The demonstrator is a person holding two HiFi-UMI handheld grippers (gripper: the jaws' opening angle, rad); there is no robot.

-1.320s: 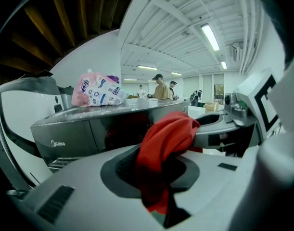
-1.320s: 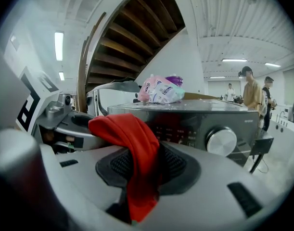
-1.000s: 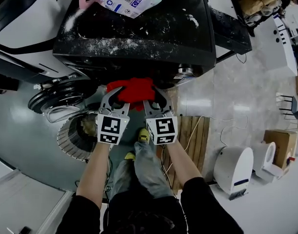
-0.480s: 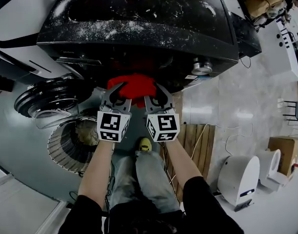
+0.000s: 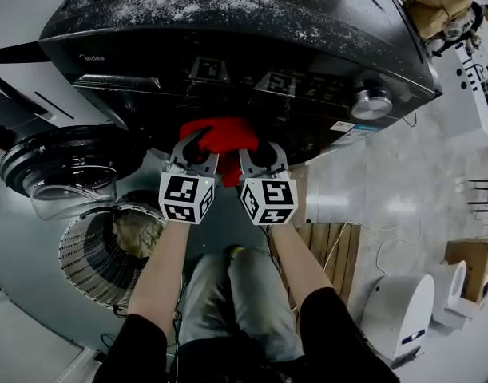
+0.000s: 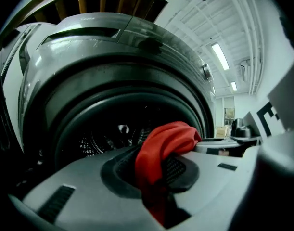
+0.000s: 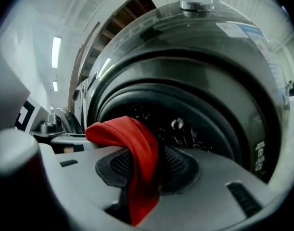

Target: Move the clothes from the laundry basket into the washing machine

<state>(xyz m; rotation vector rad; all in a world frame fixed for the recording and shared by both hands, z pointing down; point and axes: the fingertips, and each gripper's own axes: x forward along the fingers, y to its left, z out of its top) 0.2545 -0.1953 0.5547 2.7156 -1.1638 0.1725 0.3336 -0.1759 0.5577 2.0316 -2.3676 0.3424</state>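
Observation:
A red garment (image 5: 220, 136) hangs between my two grippers, just in front of the black washing machine (image 5: 228, 22), below its control panel. My left gripper (image 5: 192, 152) is shut on the garment's left end and my right gripper (image 5: 261, 155) on its right end. In the left gripper view the red cloth (image 6: 161, 148) is pinched between the pads, with the dark drum opening (image 6: 108, 129) straight ahead. The right gripper view shows the same cloth (image 7: 137, 148) clamped before the drum opening (image 7: 185, 124). The round laundry basket (image 5: 88, 254), lower left, holds a beige piece (image 5: 138, 230).
The washer's round door (image 5: 64, 166) stands open at the left. A wooden pallet (image 5: 335, 246) lies on the floor at the right, with a white appliance (image 5: 395, 309) and a cardboard box (image 5: 467, 262) beyond it. The person's legs are below the grippers.
Both grippers have come down together with the red garment, from the machine's top edge to in front of its face. The control panel has come into view.

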